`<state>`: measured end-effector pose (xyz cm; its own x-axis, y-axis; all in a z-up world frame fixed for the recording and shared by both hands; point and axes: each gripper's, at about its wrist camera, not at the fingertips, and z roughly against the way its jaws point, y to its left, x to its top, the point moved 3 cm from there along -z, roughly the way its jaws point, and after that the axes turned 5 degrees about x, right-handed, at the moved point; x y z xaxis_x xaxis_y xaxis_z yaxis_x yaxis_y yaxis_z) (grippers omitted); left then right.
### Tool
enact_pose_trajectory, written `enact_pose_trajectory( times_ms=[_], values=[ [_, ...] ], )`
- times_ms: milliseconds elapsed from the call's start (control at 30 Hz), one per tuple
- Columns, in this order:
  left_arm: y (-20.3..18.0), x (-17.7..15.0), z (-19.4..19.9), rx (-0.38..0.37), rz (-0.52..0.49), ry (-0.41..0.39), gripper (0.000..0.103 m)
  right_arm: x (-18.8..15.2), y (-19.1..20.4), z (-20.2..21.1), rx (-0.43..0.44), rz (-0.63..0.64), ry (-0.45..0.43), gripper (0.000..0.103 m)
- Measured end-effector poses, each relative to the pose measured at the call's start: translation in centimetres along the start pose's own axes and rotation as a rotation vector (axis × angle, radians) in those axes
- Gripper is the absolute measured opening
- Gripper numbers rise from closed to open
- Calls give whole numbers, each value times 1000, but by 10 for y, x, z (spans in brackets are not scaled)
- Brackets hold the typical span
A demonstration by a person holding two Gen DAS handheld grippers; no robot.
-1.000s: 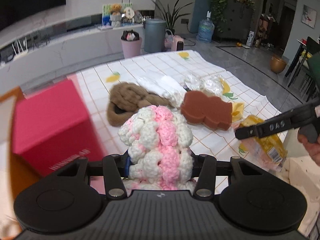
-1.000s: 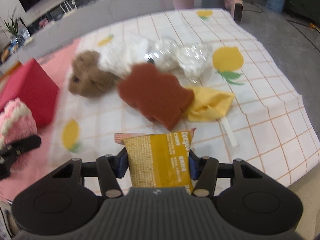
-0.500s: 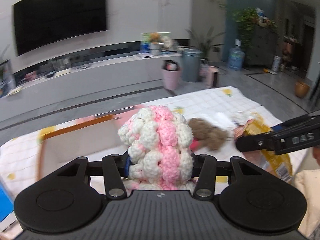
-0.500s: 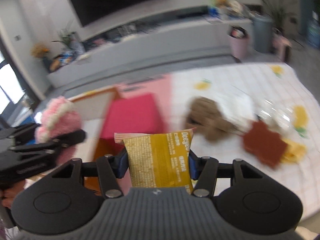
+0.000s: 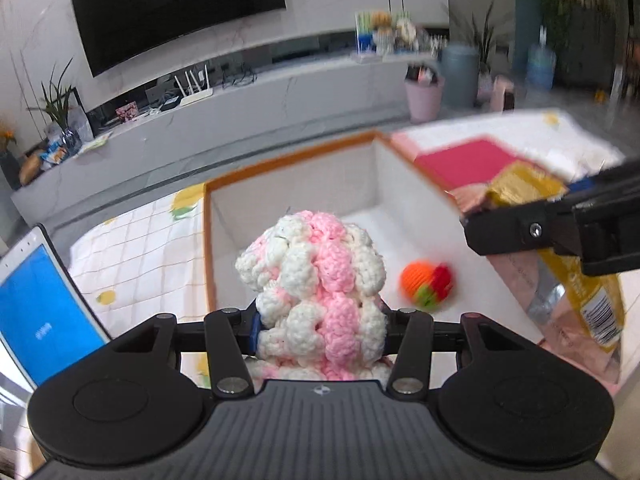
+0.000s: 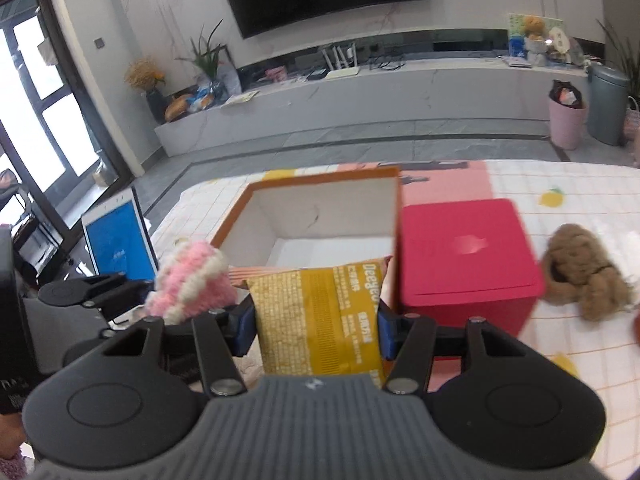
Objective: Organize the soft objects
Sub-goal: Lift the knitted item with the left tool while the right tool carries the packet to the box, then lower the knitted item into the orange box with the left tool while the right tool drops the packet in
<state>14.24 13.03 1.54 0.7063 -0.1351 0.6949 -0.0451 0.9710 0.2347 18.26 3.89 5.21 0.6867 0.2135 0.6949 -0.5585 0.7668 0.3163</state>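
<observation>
Orange-rimmed open box [image 5: 294, 184] holds one orange knitted ball [image 5: 426, 283].

Right gripper [image 6: 316, 316]: jaws clamped on a yellow snack packet [image 6: 320, 316] that stands upright between the pads.
Ahead of it: an open orange-edged box [image 6: 320, 208] with white inner walls, sitting just beyond the packet's top edge.
Ahead and to the right: a closed red box [image 6: 464, 256], touching or nearly touching the open box's side.
Far right: a brown plush toy [image 6: 588, 272] lying on the checked cloth [image 6: 580, 360], beside the red box; blurred, so its shape is uncertain.
To the left: the left gripper [image 6: 160, 300] holding a pink-and-white crochet piece [image 6: 192, 284], near the open box's corner.
Behind that: a tablet [image 6: 118, 240] with a blue screen.
</observation>
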Motion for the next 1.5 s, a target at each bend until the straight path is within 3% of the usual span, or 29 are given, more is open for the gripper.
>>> enact_pose_trajectory(
  times_ms=[133,433,667,800,967,1133,1500],
  values=[
    [2,-10,-12,22,-27,3,56,-4,0,-21,5,7,6,56],
    [3,-29,-32,56,19,94,60,1,-9,-35,-9,-8,-56,56],
    [3,-27,-28,41,54,79,82,2,-6,-34,-34,6,-51,56],
    [5,-29,-25,-12,73,76,93,2,-6,-34,-43,8,-47,56],
    [11,-32,-11,-48,133,15,103,1,-5,-33,-50,18,-42,56],
    [26,-27,0,-95,205,-38,103,1,-3,-31,-62,21,-38,56],
    [47,-24,7,-69,310,-68,103,4,1,-40,-72,40,-9,56]
  ],
)
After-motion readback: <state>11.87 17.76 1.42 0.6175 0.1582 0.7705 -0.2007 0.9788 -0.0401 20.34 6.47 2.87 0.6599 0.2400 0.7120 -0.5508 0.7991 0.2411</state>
